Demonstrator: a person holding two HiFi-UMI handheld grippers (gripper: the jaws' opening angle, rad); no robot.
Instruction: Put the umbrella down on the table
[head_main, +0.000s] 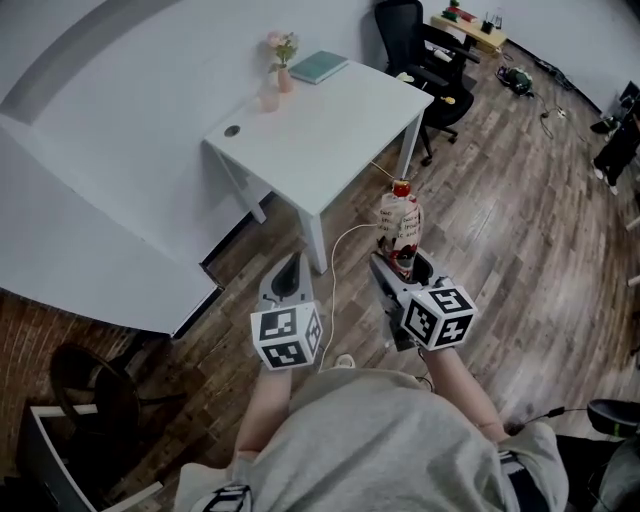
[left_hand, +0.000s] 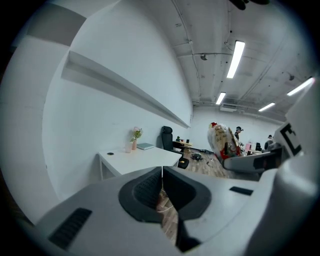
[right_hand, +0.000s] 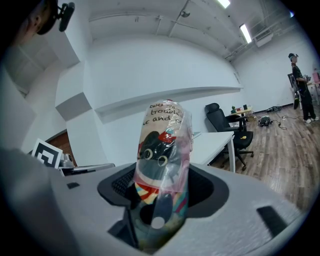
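Umbrella (right_hand: 162, 165) over plank floor (head_main: 520, 220), white table (head_main: 320, 130)

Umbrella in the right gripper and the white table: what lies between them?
Head view: only wood floor and a thin white cable. The umbrella is not yet over the table.

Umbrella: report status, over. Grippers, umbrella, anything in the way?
Right gripper shut on umbrella, held upright over the floor. Left gripper shut, empty. Table ahead, not yet reached; vase and book at its far end.
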